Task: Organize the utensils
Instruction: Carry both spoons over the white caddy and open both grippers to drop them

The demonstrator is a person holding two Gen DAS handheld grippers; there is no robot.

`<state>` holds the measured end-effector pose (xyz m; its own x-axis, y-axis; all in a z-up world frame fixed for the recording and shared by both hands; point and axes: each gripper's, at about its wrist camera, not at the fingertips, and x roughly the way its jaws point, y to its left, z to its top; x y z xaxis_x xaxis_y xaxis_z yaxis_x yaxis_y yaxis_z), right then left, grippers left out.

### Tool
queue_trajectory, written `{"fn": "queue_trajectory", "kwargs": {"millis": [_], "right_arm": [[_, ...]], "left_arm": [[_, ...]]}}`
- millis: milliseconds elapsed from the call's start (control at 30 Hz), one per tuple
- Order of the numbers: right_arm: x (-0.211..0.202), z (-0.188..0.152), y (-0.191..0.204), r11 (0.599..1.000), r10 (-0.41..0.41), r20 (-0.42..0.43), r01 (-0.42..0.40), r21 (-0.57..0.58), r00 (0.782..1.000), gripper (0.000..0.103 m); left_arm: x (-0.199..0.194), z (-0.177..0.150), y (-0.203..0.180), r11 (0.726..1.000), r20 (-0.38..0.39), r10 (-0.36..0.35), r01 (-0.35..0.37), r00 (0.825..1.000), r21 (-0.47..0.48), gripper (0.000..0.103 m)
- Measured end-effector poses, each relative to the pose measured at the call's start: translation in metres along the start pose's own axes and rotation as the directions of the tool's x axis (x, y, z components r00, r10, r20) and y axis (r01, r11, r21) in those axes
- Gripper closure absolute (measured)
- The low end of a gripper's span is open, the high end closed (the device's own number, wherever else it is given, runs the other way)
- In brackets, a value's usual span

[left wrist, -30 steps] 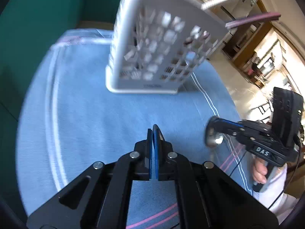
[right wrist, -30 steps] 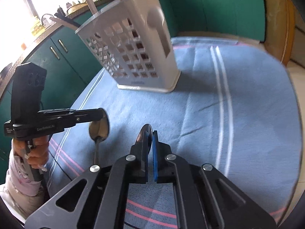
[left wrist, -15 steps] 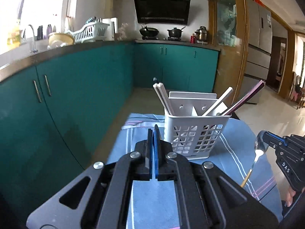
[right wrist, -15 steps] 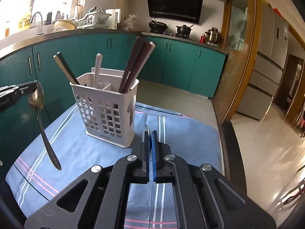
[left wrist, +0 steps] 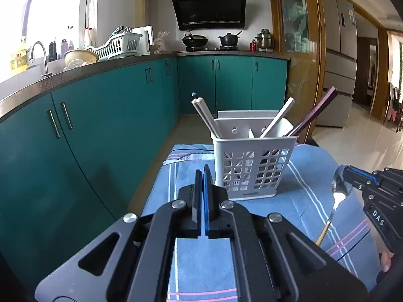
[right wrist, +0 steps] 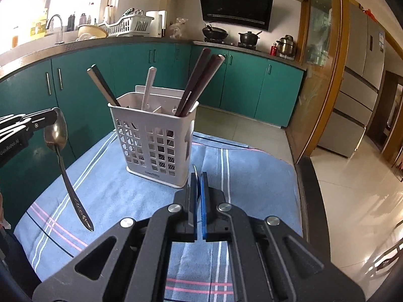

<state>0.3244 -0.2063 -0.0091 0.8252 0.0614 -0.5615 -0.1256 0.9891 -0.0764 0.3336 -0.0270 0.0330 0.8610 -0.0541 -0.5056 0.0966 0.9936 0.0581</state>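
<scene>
Left wrist view: left gripper [left wrist: 202, 176] clamped on a spoon's bowl edge; right gripper [left wrist: 352, 173] pinching a gold-handled spoon [left wrist: 338, 196] by its bowl, right of the white basket [left wrist: 252, 166] on the blue cloth [left wrist: 199, 261].

Right wrist view: right gripper [right wrist: 198, 178] pinching that bowl; left gripper [right wrist: 51, 118] holding a dangling steel spoon [right wrist: 63, 161] left of the basket [right wrist: 151, 146].

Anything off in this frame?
Nothing spilled; the caddy stands upright. Only oddity: left gripper and right gripper each pinch a spoon by its bowl, left spoon and right spoon dangling handle-down over the cloth.
</scene>
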Motion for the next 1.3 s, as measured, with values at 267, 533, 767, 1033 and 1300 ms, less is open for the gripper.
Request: {"fn": "queue_trajectory", "kwargs": {"millis": [267,533,767,1033,1300], "right_arm": [[-0.007,0.003,0.002,1.0,-0.007,0.021,0.007,0.004,1.0,0.1],[-0.036,0.033,-0.003,0.999,-0.037,0.144,0.035,0.011,0.989,0.1],[-0.055,0.073,-0.006,0.998,-0.064,0.259,0.061,0.018,0.964,0.1],[-0.068,0.14,-0.004,0.986,-0.163,0.425,0.161,0.041,0.89,0.1],[-0.031,0.165,0.009,0.965,-0.235,0.46,0.263,0.002,0.856,0.1]], "left_arm": [[-0.006,-0.002,0.007,1.0,0.009,0.007,-0.007,1.0,-0.028,0.102],[-0.034,0.032,0.03,0.99,0.138,0.06,-0.042,0.989,-0.135,0.102],[-0.054,0.078,0.046,0.96,0.263,0.15,-0.077,0.953,-0.27,0.102],[-0.029,0.126,0.026,0.948,0.315,0.265,-0.187,0.911,-0.257,0.102],[0.04,0.131,-0.008,0.958,0.258,0.285,-0.269,0.923,-0.097,0.102]]}}
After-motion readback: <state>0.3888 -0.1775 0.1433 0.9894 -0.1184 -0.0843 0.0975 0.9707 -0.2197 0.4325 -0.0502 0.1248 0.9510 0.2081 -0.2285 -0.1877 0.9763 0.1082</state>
